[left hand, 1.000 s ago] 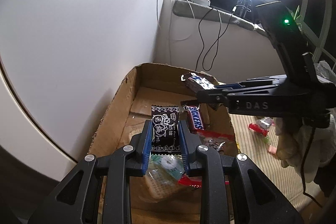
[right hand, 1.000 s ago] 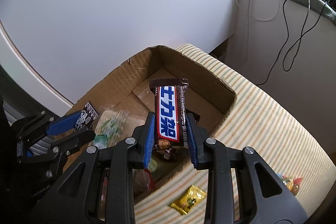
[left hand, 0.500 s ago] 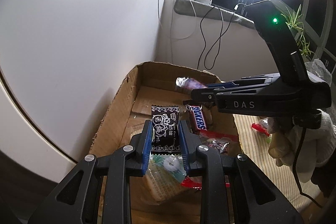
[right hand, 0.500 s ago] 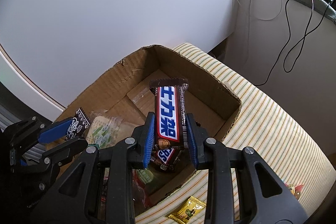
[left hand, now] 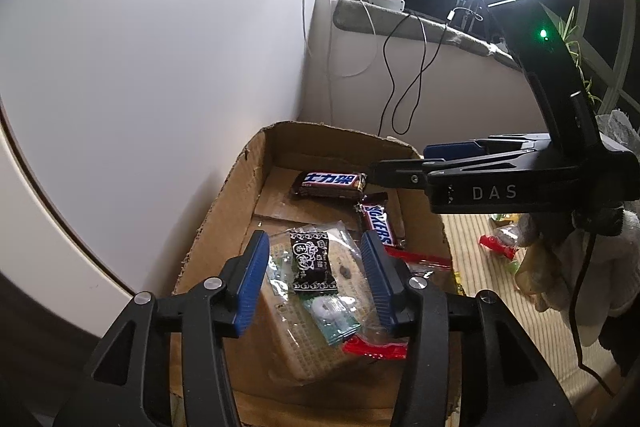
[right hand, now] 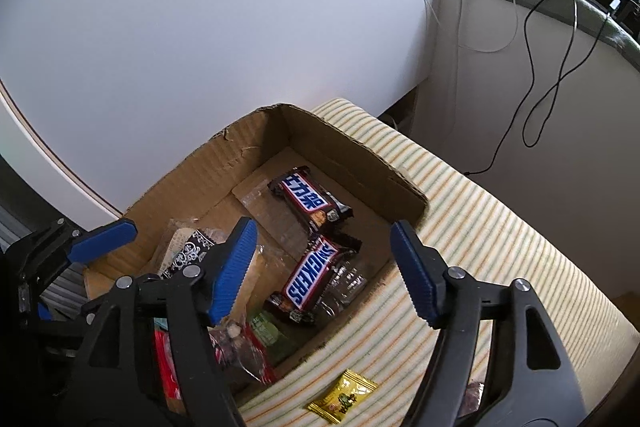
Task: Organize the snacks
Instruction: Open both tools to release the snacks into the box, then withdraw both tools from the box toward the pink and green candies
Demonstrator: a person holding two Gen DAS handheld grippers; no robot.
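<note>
White wall backs the cardboard box (right hand: 352, 163) on striped bedding. Left gripper (left hand: 316, 279) is opening, its black sachet (left hand: 311, 261) dropped loose between the jaws onto the pile. Right gripper (right hand: 324, 267) is opening too, nothing between its jaws; its bar (right hand: 310, 201) now lies ahead in the box. Both drops look done; a yellow candy (right hand: 343, 397) waits just outside.

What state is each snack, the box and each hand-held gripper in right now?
Left hand-held gripper: jaws opening, gripping nothing.
Right hand-held gripper: jaws opening, gripping nothing.
Chinese-label Snickers bar: lying loose in the box.
Second Snickers bar: lying in the box.
Black patterned candy: resting on the other wrappers.
Cardboard box: open-topped.
Yellow candy: outside the box.
</note>
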